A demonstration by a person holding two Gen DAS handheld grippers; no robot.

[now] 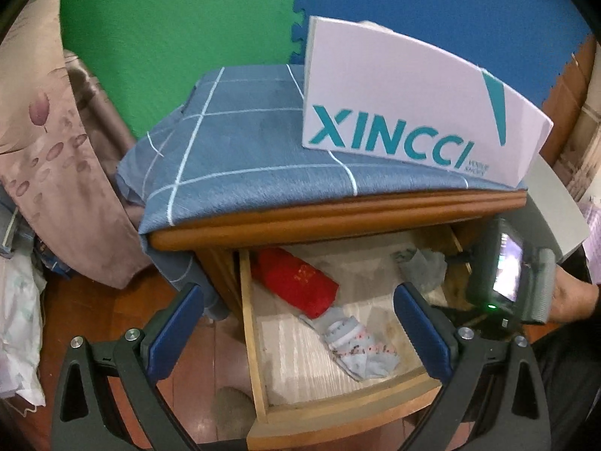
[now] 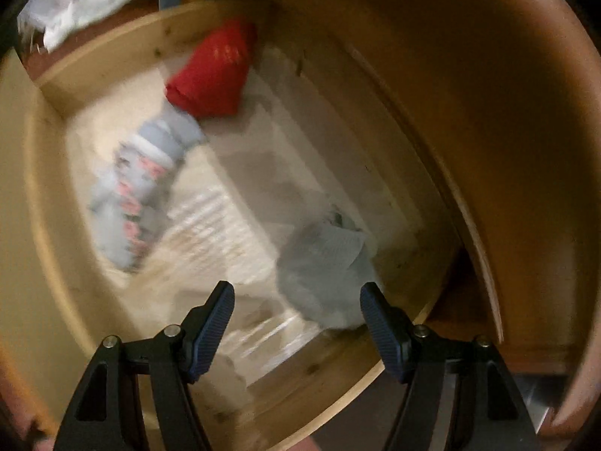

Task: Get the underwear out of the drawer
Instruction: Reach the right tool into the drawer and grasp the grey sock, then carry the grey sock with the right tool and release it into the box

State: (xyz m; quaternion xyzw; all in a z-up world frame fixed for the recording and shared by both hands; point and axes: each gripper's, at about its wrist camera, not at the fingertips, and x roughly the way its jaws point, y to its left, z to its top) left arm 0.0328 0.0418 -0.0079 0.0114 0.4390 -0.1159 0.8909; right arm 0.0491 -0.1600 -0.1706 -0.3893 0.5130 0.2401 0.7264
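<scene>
Pale wood forms the open drawer (image 1: 259, 368) pulled out of a brown wooden bedside cabinet (image 1: 338, 214), whose top is draped with a blue cloth crossed by thin white lines (image 1: 240, 139). A white card box printed with teal letters (image 1: 409, 109) stands on that cloth. Three garments lie on the drawer's light liner: a rolled red fabric bundle (image 1: 296, 282) toward the back left, a light blue piece of underwear with small pink patterns (image 1: 357, 342) just in front of it with their ends touching, and a crumpled grey-blue piece of underwear (image 1: 420, 267) at the back right, apart from the other two.

The left hand-held gripper (image 1: 298, 323) hangs above the drawer with its blue pads spread wide and nothing between them. The right hand-held gripper (image 2: 296, 315) points steeply down into the drawer, jaws apart, with the grey-blue piece (image 2: 323, 259) just beyond its tips; the blur hides whether a pad touches it. In the left view its camera body (image 1: 507, 274) shows at the drawer's right side, gripped by a person's hand (image 1: 574, 297)
</scene>
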